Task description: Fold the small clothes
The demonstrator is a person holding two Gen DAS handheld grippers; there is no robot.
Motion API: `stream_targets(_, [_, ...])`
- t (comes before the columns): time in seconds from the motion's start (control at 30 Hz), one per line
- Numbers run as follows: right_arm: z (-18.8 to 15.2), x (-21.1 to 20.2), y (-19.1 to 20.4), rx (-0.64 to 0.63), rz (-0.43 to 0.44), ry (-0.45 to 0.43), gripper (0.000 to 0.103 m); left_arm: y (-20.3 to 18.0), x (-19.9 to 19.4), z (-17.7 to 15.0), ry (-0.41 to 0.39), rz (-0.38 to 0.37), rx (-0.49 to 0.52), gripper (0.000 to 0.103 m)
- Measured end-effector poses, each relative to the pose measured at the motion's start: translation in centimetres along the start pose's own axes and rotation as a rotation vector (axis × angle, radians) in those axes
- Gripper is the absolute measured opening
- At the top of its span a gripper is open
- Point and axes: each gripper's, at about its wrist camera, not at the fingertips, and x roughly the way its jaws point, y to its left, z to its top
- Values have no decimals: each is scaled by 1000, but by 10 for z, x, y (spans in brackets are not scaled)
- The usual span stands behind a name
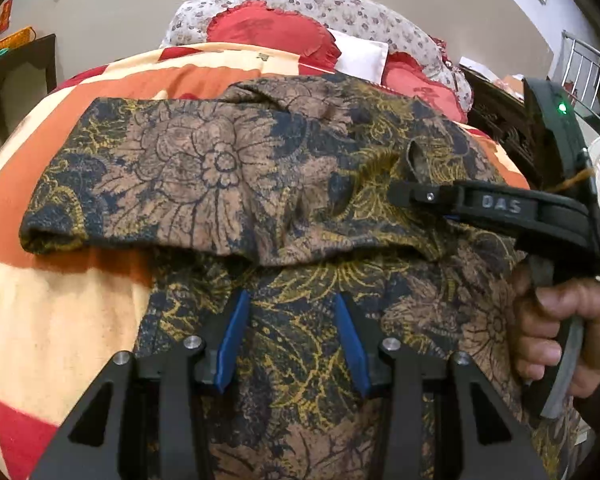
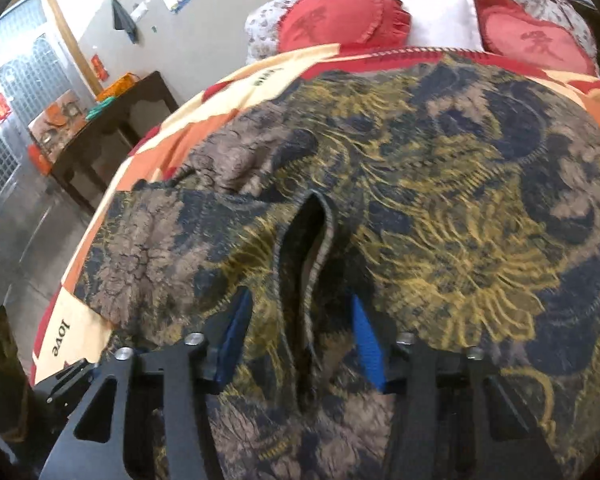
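A brown, navy and gold floral garment (image 1: 204,176) lies on the bed, partly folded, with one sleeve end at the left. My left gripper (image 1: 292,332) hovers open over its near part, blue pads (image 1: 232,344) spread apart with nothing between them. My right gripper (image 1: 404,192) reaches in from the right at a raised fabric edge; in the left wrist view I cannot tell if it pinches it. In the right wrist view the right gripper (image 2: 300,336) has blue pads (image 2: 366,344) spread either side of a raised hem fold of the garment (image 2: 440,184).
The bed has an orange, cream and red quilt (image 1: 60,312). Red cushions (image 1: 268,30) and a white pillow (image 1: 360,56) lie at the head. A dark wooden table (image 2: 112,132) stands left of the bed. A carved dark footboard or cabinet (image 1: 496,116) is at the right.
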Motion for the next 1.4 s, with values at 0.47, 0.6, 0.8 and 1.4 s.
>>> stream_targets(0.47, [-2,-77,-83,154,-162,-79,6,2,-3,1,0,8,4,47])
stream_targets(0.6, [-10,-114,-133,227,-281,-79,6,1,-3,2,1,16,10,47])
stream_targets(0.8, [-18,-137,-176,274,-318,-60,6,1,-4,1,2,21,14,47])
stream_targets(1.4, [-18,-184,-167,271,-355,-208,22,1,-40,62,-203,70,15,71])
